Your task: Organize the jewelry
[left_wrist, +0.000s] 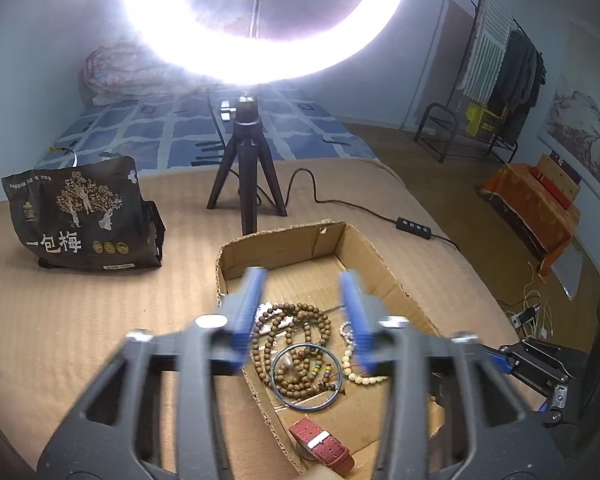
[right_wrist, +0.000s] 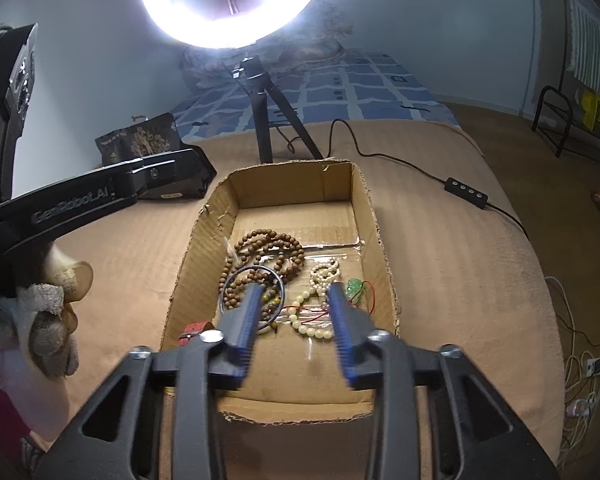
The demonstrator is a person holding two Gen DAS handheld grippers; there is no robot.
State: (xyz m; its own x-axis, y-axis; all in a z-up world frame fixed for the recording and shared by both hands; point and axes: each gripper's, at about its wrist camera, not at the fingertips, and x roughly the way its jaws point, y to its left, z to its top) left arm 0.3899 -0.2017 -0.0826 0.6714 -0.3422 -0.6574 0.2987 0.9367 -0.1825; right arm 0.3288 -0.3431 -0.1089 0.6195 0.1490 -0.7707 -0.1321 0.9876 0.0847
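While both of your grippers hang over the cardboard box (right_wrist: 374, 216), neither one holds anything. Your left gripper (left_wrist: 304, 276) has its blue fingers spread wide apart, with only air between them, above the box floor. Your right gripper (right_wrist: 294, 292) is also spread wide, and its tips stand over the jewelry without gripping any piece.

The jewelry lies inside the box, on its floor. The long wooden bead necklace (right_wrist: 268, 246) is coiled in several loops toward the left side of the box. A thin blue bangle (right_wrist: 278, 276) rests on top of these loops. Just to the right of it lies a pale bead bracelet (right_wrist: 326, 274), and a string of larger cream beads (right_wrist: 312, 330) curves nearer to you, with a red thread (right_wrist: 320, 316) crossing it. A small green pendant (right_wrist: 355, 286) sits close to the right wall of the box. The red watch strap (left_wrist: 320, 442) lies at the near left corner, partly hidden behind your right gripper's left finger in the right wrist view.

The box stands on a tan blanket (right_wrist: 460, 260). Behind it you see the black tripod (left_wrist: 246, 176) of a bright ring light (left_wrist: 260, 20), its cable with a remote (right_wrist: 466, 193), and a dark snack bag (left_wrist: 80, 216) to the left.
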